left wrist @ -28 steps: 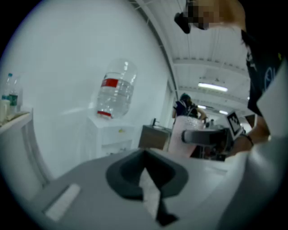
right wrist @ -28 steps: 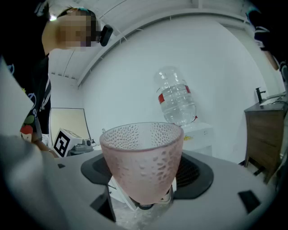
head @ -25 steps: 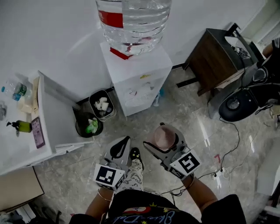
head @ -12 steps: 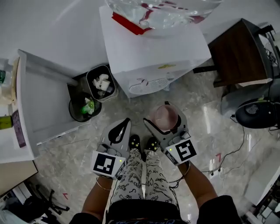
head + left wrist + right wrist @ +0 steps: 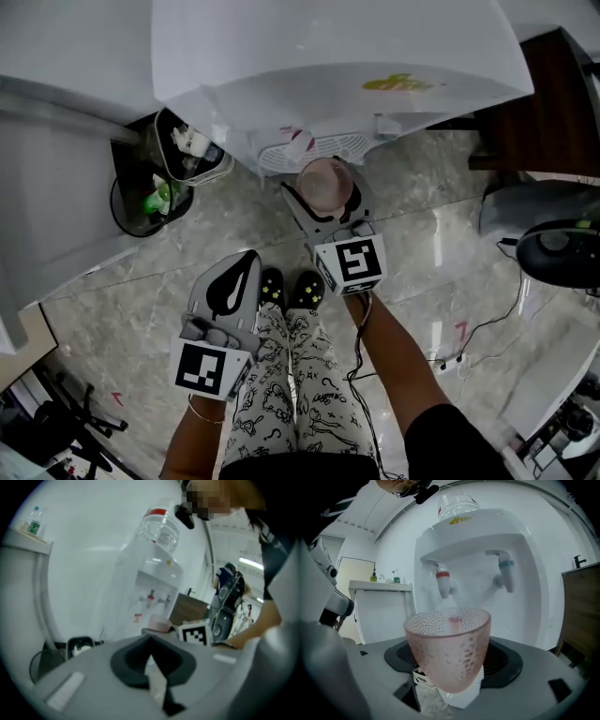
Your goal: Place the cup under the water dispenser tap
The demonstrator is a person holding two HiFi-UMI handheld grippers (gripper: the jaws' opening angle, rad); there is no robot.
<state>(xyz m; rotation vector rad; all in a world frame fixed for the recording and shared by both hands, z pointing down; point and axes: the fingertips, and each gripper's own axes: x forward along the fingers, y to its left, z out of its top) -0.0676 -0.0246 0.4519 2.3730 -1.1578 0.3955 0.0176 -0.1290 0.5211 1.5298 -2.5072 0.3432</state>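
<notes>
right gripper (image 5: 324, 199) advanced to water dispenser (image 5: 328, 56), clamped on pink cup (image 5: 447, 648), left gripper (image 5: 247, 260) closed, empty

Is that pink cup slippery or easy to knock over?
The cup looks thin, translucent and empty, so probably light. Its dimpled wall likely helps the right gripper hold it. It narrows toward the base, so it may tip easily.

The cup (image 5: 447, 648) is seen to be of translucent pink material, plastic or glass, dimpled all over. The water dispenser (image 5: 487, 541) is cased in smooth, glossy white plastic, and its bottle (image 5: 159, 527) is of clear ribbed plastic. The floor (image 5: 450, 253) is finished in polished, reflective stone-look tile. The cabinet (image 5: 539, 112) at the far right is faced in dark wood.
</notes>
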